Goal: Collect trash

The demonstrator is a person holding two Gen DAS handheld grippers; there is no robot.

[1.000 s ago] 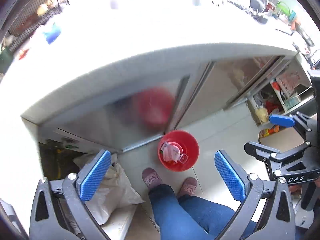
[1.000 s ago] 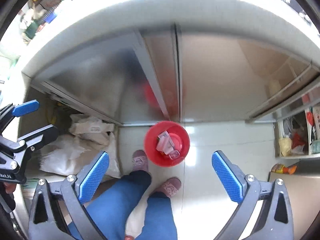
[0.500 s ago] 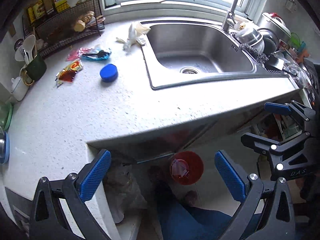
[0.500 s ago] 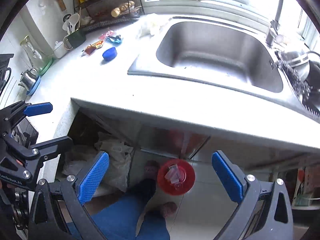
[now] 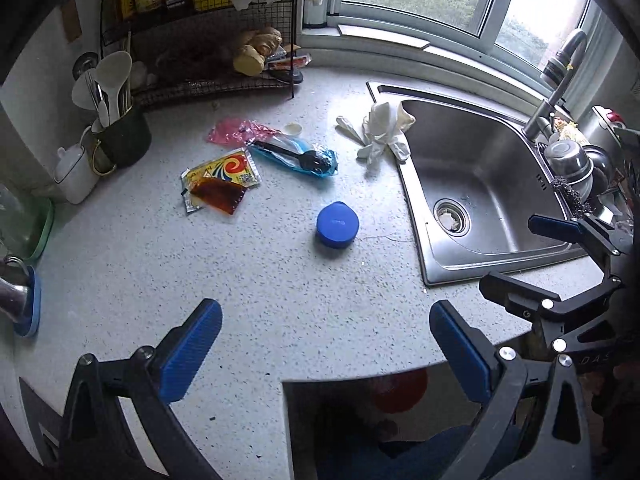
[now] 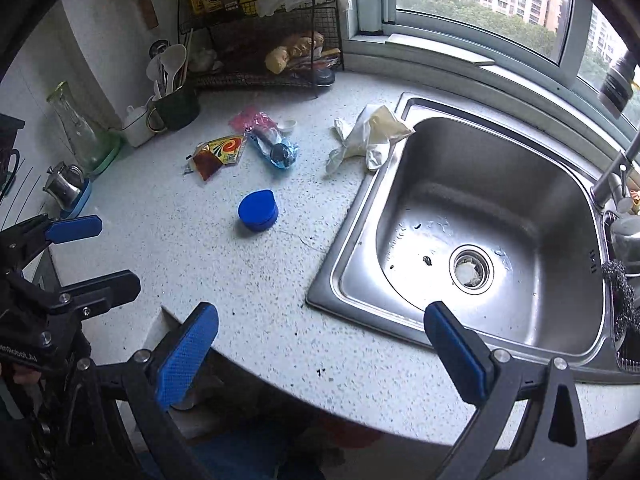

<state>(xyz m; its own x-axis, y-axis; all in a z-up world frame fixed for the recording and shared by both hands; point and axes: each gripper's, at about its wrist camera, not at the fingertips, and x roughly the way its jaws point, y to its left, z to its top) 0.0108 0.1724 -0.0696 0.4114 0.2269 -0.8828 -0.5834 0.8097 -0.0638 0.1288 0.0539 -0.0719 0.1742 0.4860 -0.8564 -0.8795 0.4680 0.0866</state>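
Two utensils in dark cup (image 5: 124, 142), sink (image 6: 424, 152) empty

Your left gripper (image 5: 326, 344) hangs wide apart and empty above the near part of the speckled countertop (image 5: 260, 288).

Ahead of your fingers, a blue round lid (image 5: 337, 224) sits alone on the counter, left of the steel sink (image 5: 480, 184). Farther back lie a yellow sauce packet (image 5: 224, 170) with a dark brown sachet (image 5: 218, 196) overlapping it, a pink wrapper (image 5: 236, 130), and a blue wrapper holding a black plastic spoon (image 5: 294, 156). White gloves (image 5: 384, 130) drape over the sink's left rim. Your right gripper (image 5: 568, 272) shows at the right edge, also spread. Below the counter edge, a red bin (image 5: 398, 390) is partly visible.
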